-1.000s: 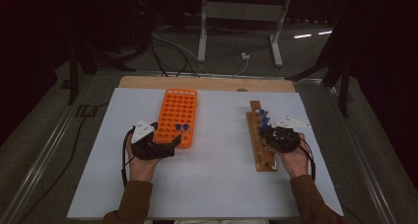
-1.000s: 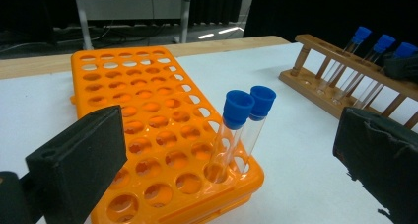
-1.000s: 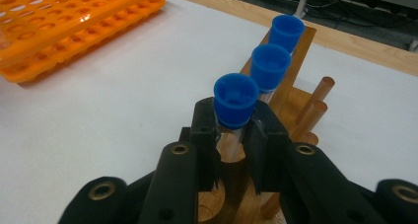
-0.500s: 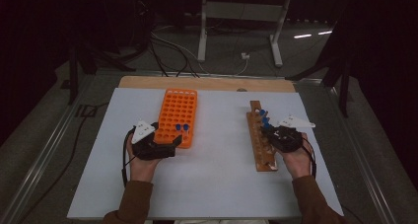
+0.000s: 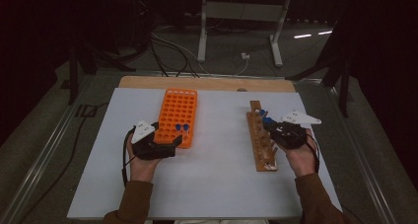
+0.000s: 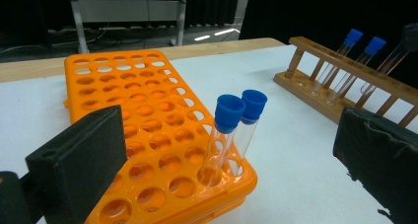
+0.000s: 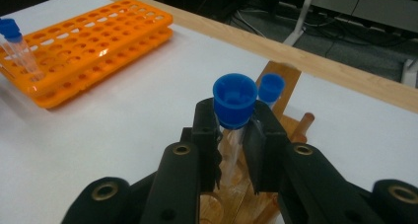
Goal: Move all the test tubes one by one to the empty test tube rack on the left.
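My right hand-held gripper (image 7: 231,135) clamps a blue-capped tube (image 7: 234,103) over the wooden rack (image 5: 260,137); next I carry it to the orange rack (image 5: 178,116), the left hand-held gripper (image 6: 226,160) waiting open.

A clear test tube with a blue cap (image 7: 235,101) is standing upright at the centre of the right gripper view, pinched just below its cap. Its lower end is sitting over the wooden rack (image 5: 260,135), which is lying lengthwise at centre right of the high view. Another blue-capped tube (image 7: 271,88) is standing just behind.
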`<state>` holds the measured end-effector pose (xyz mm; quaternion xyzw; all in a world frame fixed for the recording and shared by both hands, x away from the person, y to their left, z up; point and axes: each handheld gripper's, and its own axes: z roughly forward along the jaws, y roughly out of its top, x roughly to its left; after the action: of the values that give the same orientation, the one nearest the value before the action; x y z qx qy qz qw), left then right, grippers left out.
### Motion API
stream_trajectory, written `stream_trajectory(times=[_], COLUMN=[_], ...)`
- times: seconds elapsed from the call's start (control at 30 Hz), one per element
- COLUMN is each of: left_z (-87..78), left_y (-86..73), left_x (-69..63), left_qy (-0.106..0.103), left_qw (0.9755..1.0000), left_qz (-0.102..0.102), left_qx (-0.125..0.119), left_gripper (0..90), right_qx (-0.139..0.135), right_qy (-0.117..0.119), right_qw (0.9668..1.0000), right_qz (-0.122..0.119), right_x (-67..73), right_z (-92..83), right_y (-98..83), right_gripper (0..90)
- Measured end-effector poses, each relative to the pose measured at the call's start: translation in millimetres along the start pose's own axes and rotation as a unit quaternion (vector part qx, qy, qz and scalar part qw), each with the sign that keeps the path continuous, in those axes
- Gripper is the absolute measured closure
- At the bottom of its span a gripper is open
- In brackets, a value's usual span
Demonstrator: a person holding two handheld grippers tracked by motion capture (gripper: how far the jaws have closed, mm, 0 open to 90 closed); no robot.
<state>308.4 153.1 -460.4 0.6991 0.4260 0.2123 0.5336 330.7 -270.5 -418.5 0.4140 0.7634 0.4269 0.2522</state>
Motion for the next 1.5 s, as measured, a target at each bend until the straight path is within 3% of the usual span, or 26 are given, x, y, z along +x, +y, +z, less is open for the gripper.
stream_trajectory(times=[0.57, 1.5], left_z=[-0.5, 1.6], left_y=[2.9, 8.4], left_x=[-3.3, -14.0], left_qy=[0.002, -0.005], left_qw=[1.0000, 0.9997], left_qz=[0.007, 0.023], left_qx=[-0.002, -0.004], left_gripper=[0.8, 0.8], right_qx=[-0.028, -0.022], right_qy=[0.008, 0.067], right_qw=[0.9995, 0.9971], right_qz=[-0.008, -0.029], right_x=[4.0, 39.3], right_z=[-17.3, -2.3], right_y=[21.5, 25.7], right_gripper=[76.9, 76.7])
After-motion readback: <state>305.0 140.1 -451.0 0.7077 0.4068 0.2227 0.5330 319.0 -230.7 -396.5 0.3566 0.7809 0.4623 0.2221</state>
